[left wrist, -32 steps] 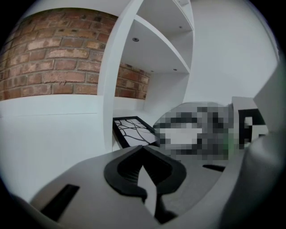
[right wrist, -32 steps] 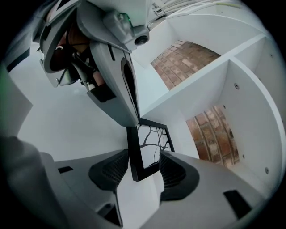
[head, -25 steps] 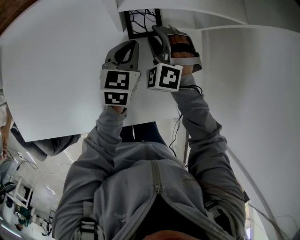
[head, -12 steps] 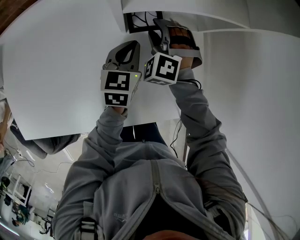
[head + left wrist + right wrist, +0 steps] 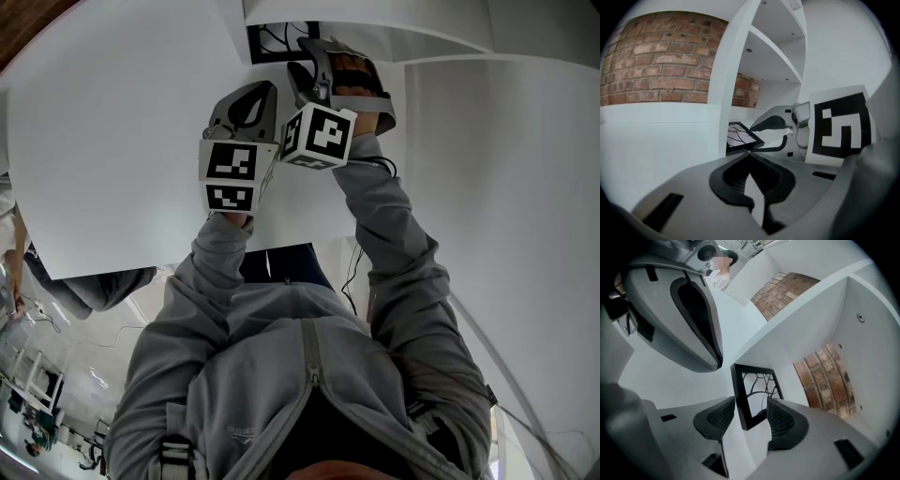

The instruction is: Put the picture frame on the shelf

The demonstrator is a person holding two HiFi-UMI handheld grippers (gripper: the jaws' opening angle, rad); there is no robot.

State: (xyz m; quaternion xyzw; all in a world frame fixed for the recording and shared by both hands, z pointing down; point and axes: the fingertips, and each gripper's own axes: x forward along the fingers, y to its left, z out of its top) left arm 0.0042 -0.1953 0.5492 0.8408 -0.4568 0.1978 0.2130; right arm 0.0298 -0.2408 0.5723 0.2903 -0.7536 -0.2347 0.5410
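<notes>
The black picture frame, with a branch drawing in it, stands tilted inside a compartment of the white shelf unit. My right gripper reaches into that compartment. In the right gripper view its jaws are open a little around the frame's lower corner; the left pad lies against the frame's edge, with white showing before the right pad. My left gripper hovers lower left, outside the compartment, shut and empty. From there I see the frame and the right gripper's fingers.
The shelf's upright partition hides part of the frame from the left. More white shelves rise above. A red brick wall backs the compartments. A person stands in the background behind the left gripper.
The right gripper carried the frame deeper into the compartment, then the frame stopped moving. Its marker cube swung up and to the left. The left gripper stayed put.
</notes>
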